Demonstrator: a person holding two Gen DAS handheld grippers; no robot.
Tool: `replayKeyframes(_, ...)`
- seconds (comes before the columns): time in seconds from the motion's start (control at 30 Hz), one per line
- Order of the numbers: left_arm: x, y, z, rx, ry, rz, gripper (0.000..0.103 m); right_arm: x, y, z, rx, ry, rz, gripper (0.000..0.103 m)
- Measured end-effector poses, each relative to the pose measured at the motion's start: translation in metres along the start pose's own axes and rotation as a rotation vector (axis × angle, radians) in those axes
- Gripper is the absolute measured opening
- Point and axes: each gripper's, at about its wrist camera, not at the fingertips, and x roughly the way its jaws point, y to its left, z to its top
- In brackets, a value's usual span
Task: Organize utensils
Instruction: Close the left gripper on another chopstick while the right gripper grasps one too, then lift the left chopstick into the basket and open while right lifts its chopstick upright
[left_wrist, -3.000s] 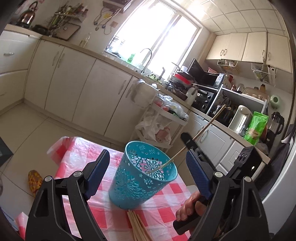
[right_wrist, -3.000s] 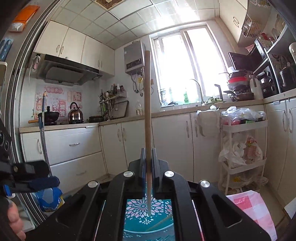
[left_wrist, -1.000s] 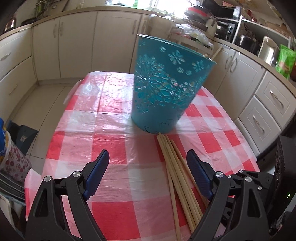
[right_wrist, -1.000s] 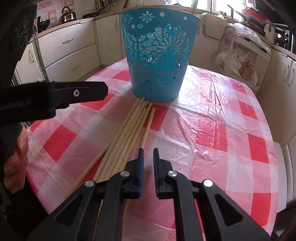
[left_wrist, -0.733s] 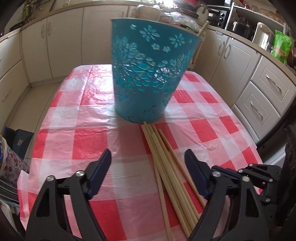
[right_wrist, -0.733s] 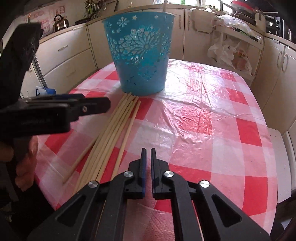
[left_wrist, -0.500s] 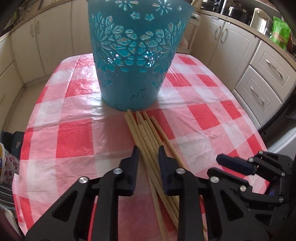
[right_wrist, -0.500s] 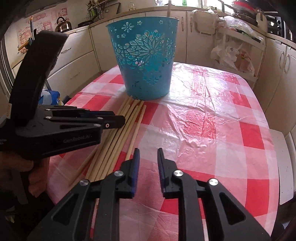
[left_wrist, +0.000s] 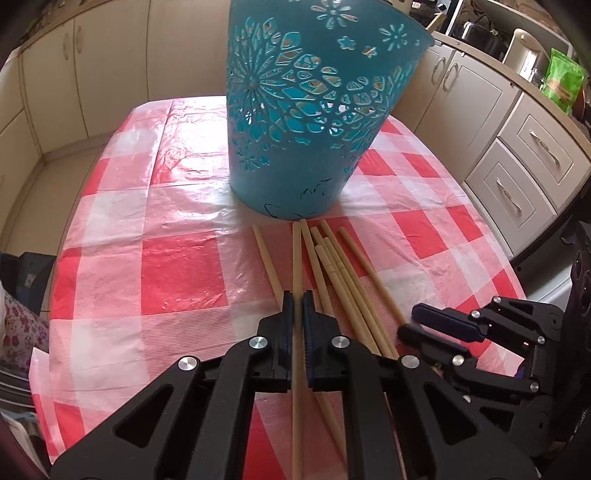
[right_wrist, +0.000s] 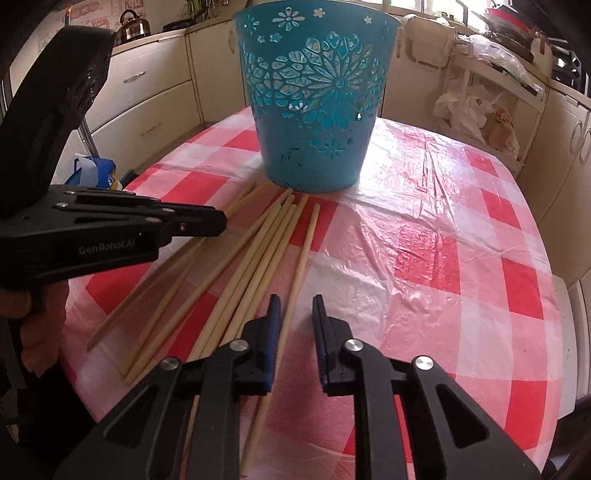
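Left wrist: left gripper (left_wrist: 297, 306) clamps chopstick (left_wrist: 296, 258); near end cut off.

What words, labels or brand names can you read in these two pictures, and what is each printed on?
"GenRobot.AI": on the side of the left gripper, right wrist view.
Wall poster behind the kettle: too blurred to read.
Green packet on the counter: print too small to read.

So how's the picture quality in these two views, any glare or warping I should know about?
Left wrist view: strong fisheye bending of the cabinets, dark corners, soft sheen on the tablecloth, and the blue basket is sharp. Right wrist view: brighter white glare on the plastic cloth beside the basket, the window strip at the top is blown out, and the chopsticks are crisp.
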Motion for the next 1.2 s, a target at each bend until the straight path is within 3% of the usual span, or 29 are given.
replayKeyframes(0.2, 0.000, 0.003, 0.004, 0.008, 0.028, 0.007, 0.005, -0.003, -0.009, -0.001, 0.013, 0.023, -0.007, 0.011)
replayKeyframes(0.33, 0.000, -0.003, 0.013, 0.044, 0.028, 0.044, 0.006, -0.001, -0.010, 0.008, 0.006, 0.008, -0.014, 0.028)
replayKeyframes(0.5, 0.012, -0.008, 0.019, 0.069, 0.078, 0.085, 0.006, 0.010, -0.008, 0.022, -0.034, 0.016, -0.023, 0.028)
replayKeyframes(0.57, 0.014, -0.012, 0.017, 0.093, 0.080, 0.104, 0.006, 0.016, -0.008, 0.023, -0.057, 0.031, -0.024, 0.026)
replayKeyframes(0.63, 0.013, -0.013, 0.015, 0.102, 0.076, 0.098, 0.005, 0.016, -0.006, 0.024, -0.077, 0.036, -0.011, 0.007)
replayKeyframes(0.7, 0.011, -0.014, 0.014, 0.107, 0.066, 0.098, 0.005, 0.016, -0.003, 0.024, -0.089, 0.046, -0.019, 0.006)
replayKeyframes(0.9, -0.008, -0.015, 0.013, 0.098, 0.000, 0.097, 0.005, 0.007, -0.025, 0.016, 0.074, 0.010, 0.056, 0.006)
replayKeyframes(1.2, -0.042, -0.018, 0.014, 0.077, -0.145, 0.084, 0.005, -0.021, -0.051, 0.001, 0.272, -0.176, 0.121, 0.006)
